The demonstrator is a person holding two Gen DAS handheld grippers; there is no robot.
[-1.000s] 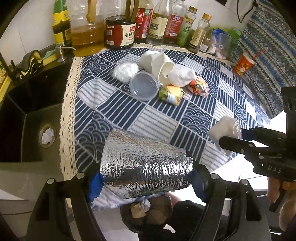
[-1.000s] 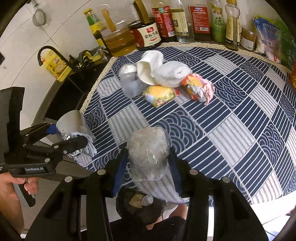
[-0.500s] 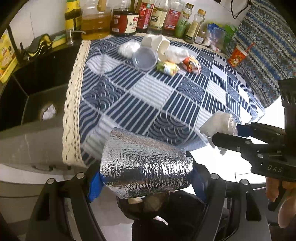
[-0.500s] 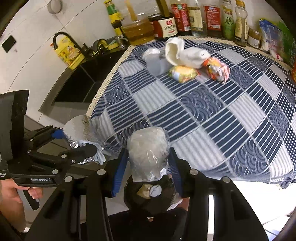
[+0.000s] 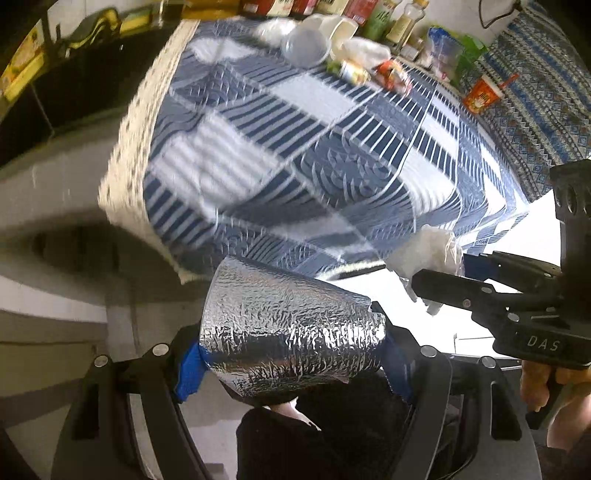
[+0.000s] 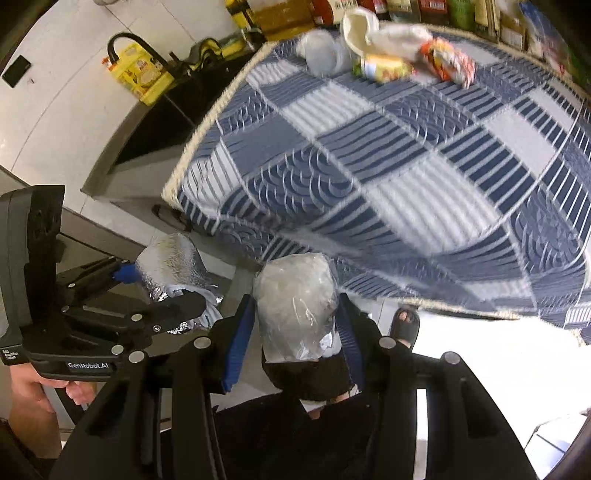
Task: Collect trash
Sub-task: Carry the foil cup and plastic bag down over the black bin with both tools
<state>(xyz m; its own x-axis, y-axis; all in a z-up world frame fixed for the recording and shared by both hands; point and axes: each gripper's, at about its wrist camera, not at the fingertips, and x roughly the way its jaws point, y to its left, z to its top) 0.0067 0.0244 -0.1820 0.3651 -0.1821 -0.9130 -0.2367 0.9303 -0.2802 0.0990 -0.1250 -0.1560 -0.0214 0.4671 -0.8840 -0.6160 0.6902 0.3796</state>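
Observation:
My left gripper (image 5: 291,363) is shut on a crumpled silver foil bag (image 5: 288,332), held below the table's front edge; it also shows in the right wrist view (image 6: 170,266). My right gripper (image 6: 295,332) is shut on a clear plastic bag of whitish trash (image 6: 295,306), which also shows in the left wrist view (image 5: 424,253). Both hang over a black bin (image 6: 314,380) beneath them. More trash lies at the table's far side: a clear plastic cup (image 5: 306,46), white paper cups (image 6: 362,29), a yellow wrapper (image 6: 386,68) and a red wrapper (image 6: 450,62).
The table has a blue and white patterned cloth (image 6: 406,155). A dark sink (image 6: 177,110) with a black tap lies to the left. Bottles (image 5: 369,11) line the far edge. A red paper cup (image 5: 482,94) stands at the right. A sandalled foot (image 6: 404,323) is near the bin.
Both grippers have drawn back and down from the table with their trash still held. The table edge now sits above them and the view has blurred with motion.

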